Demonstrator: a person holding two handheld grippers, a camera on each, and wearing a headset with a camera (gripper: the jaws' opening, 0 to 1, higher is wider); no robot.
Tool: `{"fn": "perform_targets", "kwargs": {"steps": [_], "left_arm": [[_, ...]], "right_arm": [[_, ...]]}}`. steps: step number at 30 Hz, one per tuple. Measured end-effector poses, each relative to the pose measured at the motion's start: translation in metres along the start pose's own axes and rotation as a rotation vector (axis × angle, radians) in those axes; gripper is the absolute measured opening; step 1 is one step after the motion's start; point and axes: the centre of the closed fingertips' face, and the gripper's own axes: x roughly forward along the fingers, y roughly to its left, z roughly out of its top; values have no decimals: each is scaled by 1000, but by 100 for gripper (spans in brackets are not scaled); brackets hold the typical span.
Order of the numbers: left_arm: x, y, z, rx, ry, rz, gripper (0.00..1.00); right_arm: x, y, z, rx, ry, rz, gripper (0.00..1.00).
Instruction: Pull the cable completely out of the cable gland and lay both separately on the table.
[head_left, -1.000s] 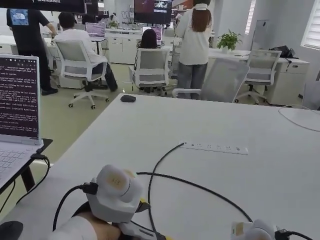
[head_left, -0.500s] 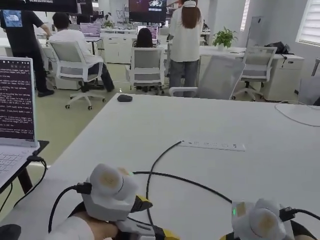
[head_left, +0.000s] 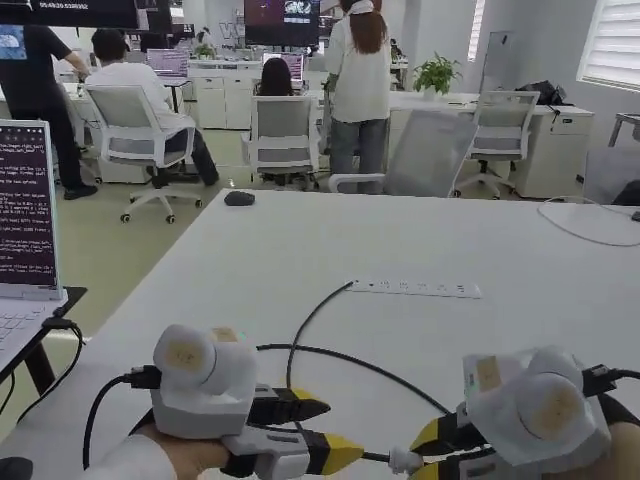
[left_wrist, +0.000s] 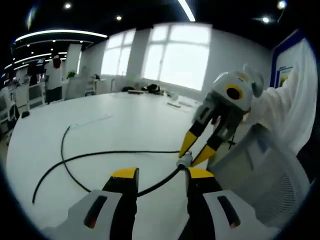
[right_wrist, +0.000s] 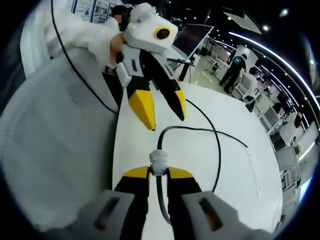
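white gland (right_wrist: 159, 162) is pinched in my right gripper (right_wrist: 158, 172) at the near table (head_left: 450, 230) edge, jaws narrow on it, so the body can't follow the pull. black cable (left_wrist: 125, 151) leaves its front and loops away over the table. left gripper (left_wrist: 162, 175) has its jaws wide, straddling the cable just beside the gland; that close in, the pull runs straight. my read: cable not out yet. next: close left, pull apart, lay both down separately.

Large white table (head_left: 300, 250). On it: black cable (head_left: 300, 335) curving from centre toward 6 o'clock edge; white power strip (head_left: 412, 289) just past centre, 1 o'clock; black mouse (head_left: 239, 198) at far edge, 11 o'clock; thin pale wire (head_left: 580, 235) looping, 2 o'clock.
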Motion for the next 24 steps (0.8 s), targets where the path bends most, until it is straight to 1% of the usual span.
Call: {"fn": "perform_targets", "kwargs": {"steps": [1, 2, 3, 4, 6, 8, 10, 12, 15, 16, 17, 21, 24], "left_arm": [[1, -5, 2, 8, -6, -26, 35], [3, -12, 1, 35, 1, -49, 33], [4, -16, 1, 52, 4, -60, 31], [6, -23, 2, 68, 2, -83, 30], [8, -28, 3, 72, -6, -100, 30], [10, -35, 5, 69, -23, -136, 30], [10, -39, 8, 80, -42, -154, 31], [8, -42, 12, 89, -59, -166, 28], [8, -48, 14, 103, -76, -193, 25], [8, -49, 15, 112, -77, -200, 22], [7, -51, 17, 131, -88, -206, 20], [5, -59, 26, 148, -136, -237, 18], [2, -65, 31, 161, -162, -259, 16]], "right_arm": [[-2, 0, 3, -9, -5, -2, 10], [-6, 1, 8, -25, -12, -4, 10], [-8, 1, 11, -38, -17, -8, 10], [-11, 1, 16, -53, -25, -9, 10], [-15, 2, 22, -68, -37, -13, 10], [-19, 4, 29, -100, -58, -15, 10], [-23, 5, 34, -144, -76, -20, 10], [-26, 7, 35, -149, -88, -14, 10], [-32, 8, 37, -182, -110, -14, 10], [-34, 8, 37, -185, -118, -9, 10], [-37, 9, 38, -187, -133, -3, 10], [-47, 8, 42, -197, -172, -1, 11], [-52, 9, 45, -184, -192, 9, 11]]}}
